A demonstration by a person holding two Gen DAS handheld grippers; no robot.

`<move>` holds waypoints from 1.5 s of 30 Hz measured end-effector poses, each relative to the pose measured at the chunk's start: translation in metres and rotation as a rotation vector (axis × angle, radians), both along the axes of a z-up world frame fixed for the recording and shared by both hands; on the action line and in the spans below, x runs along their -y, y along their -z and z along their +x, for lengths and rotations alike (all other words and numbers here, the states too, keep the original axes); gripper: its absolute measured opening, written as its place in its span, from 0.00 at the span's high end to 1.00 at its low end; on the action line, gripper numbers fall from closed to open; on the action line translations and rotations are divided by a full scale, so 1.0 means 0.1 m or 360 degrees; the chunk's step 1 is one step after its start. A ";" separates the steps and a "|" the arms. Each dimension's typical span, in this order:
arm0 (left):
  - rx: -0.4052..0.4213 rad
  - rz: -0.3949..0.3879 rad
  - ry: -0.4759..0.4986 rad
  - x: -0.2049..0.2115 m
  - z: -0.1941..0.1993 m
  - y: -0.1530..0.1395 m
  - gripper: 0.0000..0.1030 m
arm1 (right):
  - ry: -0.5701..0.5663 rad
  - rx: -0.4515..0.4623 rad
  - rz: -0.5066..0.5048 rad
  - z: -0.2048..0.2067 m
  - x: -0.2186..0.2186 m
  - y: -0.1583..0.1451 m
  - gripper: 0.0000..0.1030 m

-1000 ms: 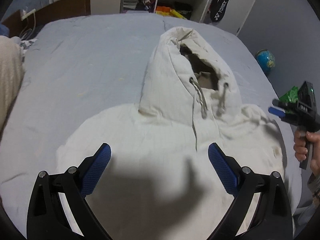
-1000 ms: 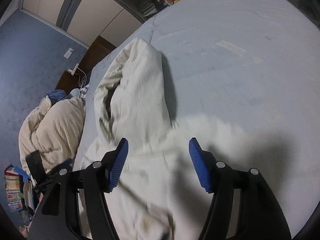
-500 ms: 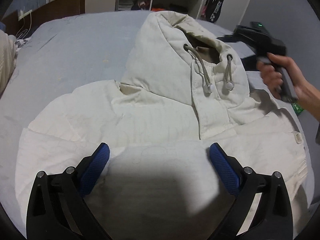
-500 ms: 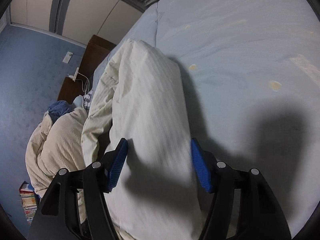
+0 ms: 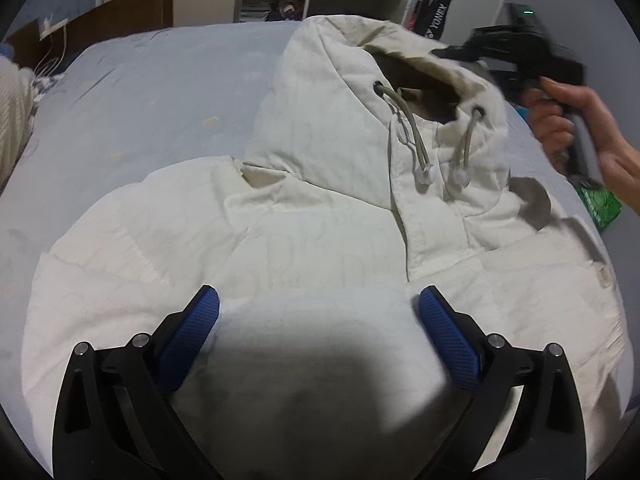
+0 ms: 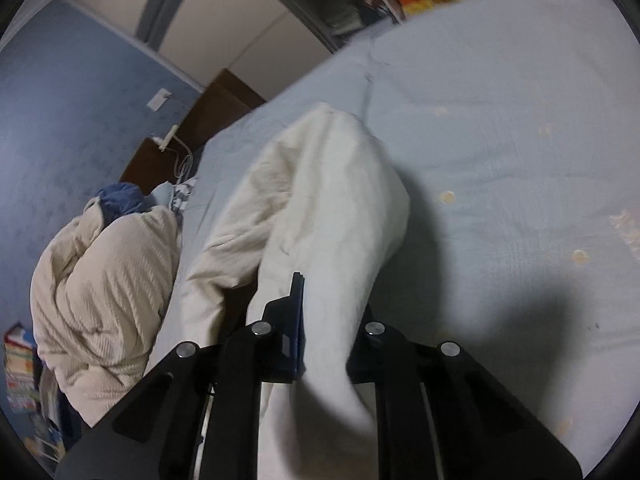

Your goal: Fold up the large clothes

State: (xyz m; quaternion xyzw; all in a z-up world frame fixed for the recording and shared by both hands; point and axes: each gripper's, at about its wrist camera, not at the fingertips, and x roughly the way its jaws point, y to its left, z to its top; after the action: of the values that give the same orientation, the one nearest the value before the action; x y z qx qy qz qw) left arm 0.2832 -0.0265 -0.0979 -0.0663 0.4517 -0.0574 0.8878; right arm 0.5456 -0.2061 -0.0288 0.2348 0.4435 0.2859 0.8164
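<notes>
Jaws closing on the hood (image 6: 332, 216), the right gripper (image 6: 320, 320) pinches cream fabric at lower centre of its view, likely to fold it down over the jacket (image 5: 304, 240). The left gripper (image 5: 318, 312), jaws apart, rests low on the jacket's chest, filling mid-frame on the blue bed (image 5: 152, 92) (apparently steadying it).

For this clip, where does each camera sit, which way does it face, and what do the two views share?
Left wrist: on the left gripper, jaws open over the jacket body, facing the hood; the right hand shows.
Right wrist: on the right gripper, its jaws closing on hood fabric, facing along the bed toward a cream blanket.
Shared: the jacket, hood and bed.
</notes>
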 end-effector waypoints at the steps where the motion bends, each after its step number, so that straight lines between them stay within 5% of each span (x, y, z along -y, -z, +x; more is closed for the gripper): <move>1: -0.0010 -0.0014 -0.0015 -0.02 -0.02 -0.04 0.07 | -0.0017 0.0027 -0.0005 -0.08 -0.01 -0.07 0.90; 12: -0.0034 -0.0094 -0.0177 -0.42 -0.58 -0.58 0.07 | -0.0224 0.0441 -0.0239 -1.70 -0.15 -0.66 0.90; 24: 0.0031 -0.0329 -0.0291 -0.61 -1.13 -1.18 0.07 | -0.0251 0.0662 -0.0477 -3.35 -0.23 -0.39 0.90; 36: 0.0266 -0.0532 -0.0010 0.05 -1.19 -1.99 0.07 | -0.0340 0.0733 -0.0758 -3.86 -0.35 0.06 0.90; 43: 0.0079 -0.0685 -0.0022 0.26 -0.83 -1.96 0.07 | -0.0341 0.0788 -0.0841 -3.96 -0.42 0.14 0.90; 45: 0.0009 -0.0672 -0.0025 0.35 -0.71 -1.89 0.18 | -0.0331 0.0788 -0.0837 -3.97 -0.41 0.15 0.90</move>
State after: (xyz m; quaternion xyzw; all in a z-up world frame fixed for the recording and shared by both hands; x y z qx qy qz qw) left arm 0.2120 -0.0617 0.0906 -0.2542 0.4267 -0.1440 0.8559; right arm 0.1484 -0.1649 -0.0442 -0.1055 0.3123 0.2919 0.8979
